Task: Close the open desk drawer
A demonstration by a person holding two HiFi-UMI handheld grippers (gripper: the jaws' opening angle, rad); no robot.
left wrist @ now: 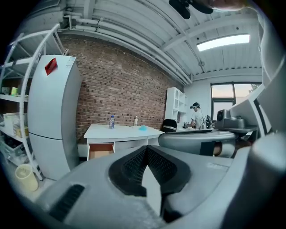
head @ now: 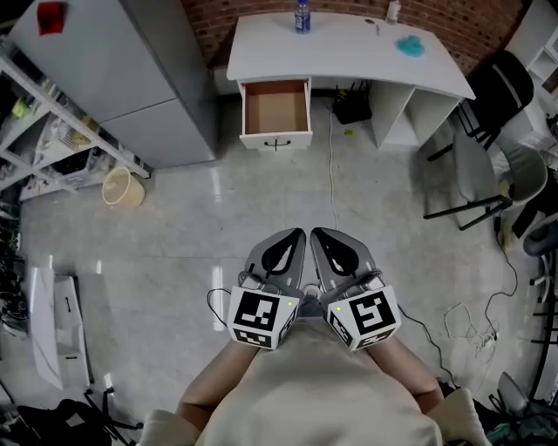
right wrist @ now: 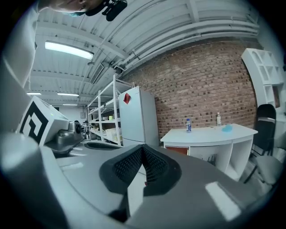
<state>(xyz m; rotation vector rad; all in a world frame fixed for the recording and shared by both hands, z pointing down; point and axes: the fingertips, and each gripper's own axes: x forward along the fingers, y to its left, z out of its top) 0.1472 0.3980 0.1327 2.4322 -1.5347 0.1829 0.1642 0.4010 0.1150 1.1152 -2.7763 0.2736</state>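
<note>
At the left stands a grey refrigerator [head: 131, 70], and near its foot a pale bucket [head: 122, 186] sits on the floor [head: 218, 226]. Right of them the white bench [head: 349, 48] stands against the brick wall [head: 261, 9]. The drawer [head: 276, 111] hangs out from under the bench's left end, pulled far open.

The drawer looks empty, because you see only its brown bottom. So I judge it light, and it should slide in with little force. It seems a stiff box, not fragile, but a hard shove may make it bang and shake the water bottle [head: 302, 16] that stands on the top above it.

You need no grasp here. Press flat on the white front panel [head: 261, 138], near the middle by the small dark handle [head: 277, 144], so that the drawer goes in straight and does not jam sideways. A thin cable [head: 331, 174] runs over the floor just right of the drawer, so mind it when you walk.

Your left gripper [head: 299, 233] is closed with nothing between the jaws. The right gripper [head: 316, 233] beside it is closed and empty too. Both are close to your body, well apart from the drawer.
</note>
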